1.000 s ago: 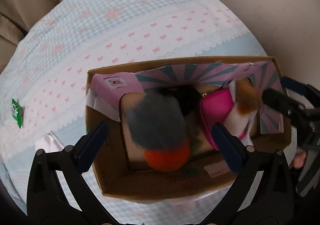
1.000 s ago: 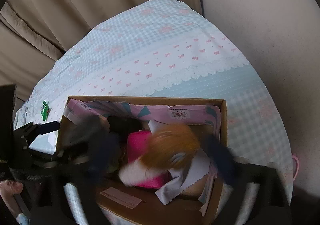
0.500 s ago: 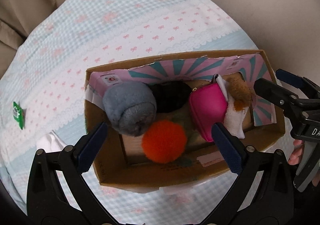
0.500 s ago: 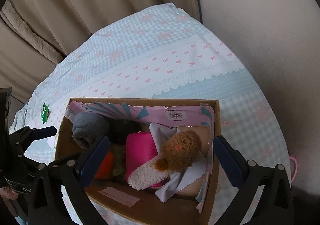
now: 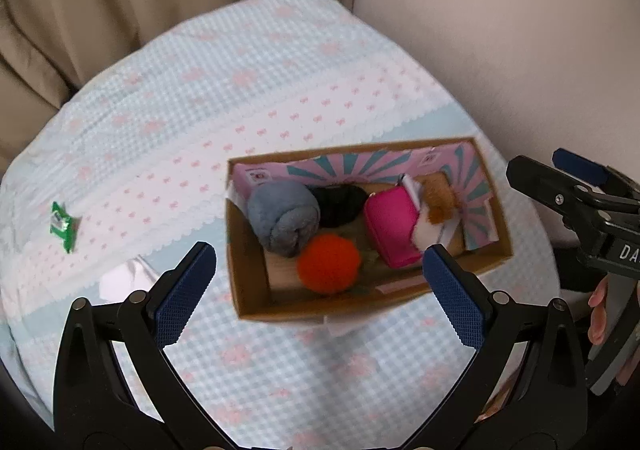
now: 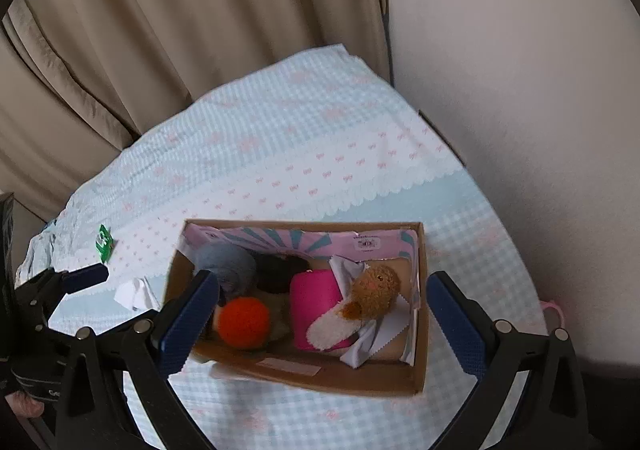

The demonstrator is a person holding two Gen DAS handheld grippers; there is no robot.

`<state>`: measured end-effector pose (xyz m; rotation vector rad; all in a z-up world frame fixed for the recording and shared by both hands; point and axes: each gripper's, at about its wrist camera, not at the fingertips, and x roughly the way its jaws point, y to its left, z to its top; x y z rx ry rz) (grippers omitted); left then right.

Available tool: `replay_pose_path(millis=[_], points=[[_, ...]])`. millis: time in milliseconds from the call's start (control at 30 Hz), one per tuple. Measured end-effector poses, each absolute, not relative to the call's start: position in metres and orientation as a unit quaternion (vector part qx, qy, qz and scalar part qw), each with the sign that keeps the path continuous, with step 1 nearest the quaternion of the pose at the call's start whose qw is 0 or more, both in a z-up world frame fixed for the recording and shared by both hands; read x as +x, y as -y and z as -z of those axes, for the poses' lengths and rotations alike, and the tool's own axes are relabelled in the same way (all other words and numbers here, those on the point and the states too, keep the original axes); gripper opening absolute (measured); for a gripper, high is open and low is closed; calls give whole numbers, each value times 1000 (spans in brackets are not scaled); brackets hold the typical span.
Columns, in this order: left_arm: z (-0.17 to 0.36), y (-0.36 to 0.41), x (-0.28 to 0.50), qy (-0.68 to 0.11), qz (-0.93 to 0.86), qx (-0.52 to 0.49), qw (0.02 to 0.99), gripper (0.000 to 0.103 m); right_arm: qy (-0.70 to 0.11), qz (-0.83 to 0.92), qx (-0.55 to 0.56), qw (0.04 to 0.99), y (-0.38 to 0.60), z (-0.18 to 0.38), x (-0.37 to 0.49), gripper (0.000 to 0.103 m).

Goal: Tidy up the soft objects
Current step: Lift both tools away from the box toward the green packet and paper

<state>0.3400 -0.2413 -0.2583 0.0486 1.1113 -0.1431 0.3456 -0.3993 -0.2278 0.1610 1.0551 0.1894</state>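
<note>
**Soft things in the box, both claws empty above it**

Nearest to me, my left gripper [image 5: 320, 286] is spread wide and pinches nothing; my right gripper [image 6: 322, 310] is also spread wide and empty, its pads on either side of the cardboard box [image 6: 304, 378] in the view.

In the box, at the near side, lies the orange pompom [image 5: 329, 263]; I judge it very light and springy, so a gentle pinch across its middle should do; a hard squeeze may make it pop out. Behind it sits the grey rolled cloth [image 5: 285, 219]; soft, a little heavier; I would take it across the roll so that it does not unroll. The pink pouch [image 5: 392, 230] looks smoother and perhaps slippery; best held by its narrow sides. The brown plush toy [image 6: 374, 296] leans on the pouch with a white cloth [image 6: 374, 334] under it; light, easy to grip at the body.

The black item [image 5: 338, 206] at the back is half covered by the grey roll; I cannot tell what it is. Something greenish lies under the pompom, too hidden to name. Farther away on the checked bedspread [image 5: 240, 98] lie a crumpled white paper [image 5: 124, 278] and a small green packet [image 5: 62, 220]; its print is too small to read.
</note>
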Motion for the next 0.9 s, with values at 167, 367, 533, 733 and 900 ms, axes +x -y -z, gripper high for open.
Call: replay_pose_path(millis=[167,367,533,733,900], points=[[220,220,309,-497,60,17,866,103,-481,-77,75,870,389,186,323,103],[178,186,269,-456,44,-10,889,103,-442,-67,58,893,369,138,285,103],[147,166,231,-420,34,-3,907,103,-418,-50,43,906,353,103,249,103],[114,148,183,-365,39,27,930,103,-382,-4,22,924,331,76,200,103],[104,116,163,-359,46,14,932,103,-363,4,28,932,316,65,170,103]])
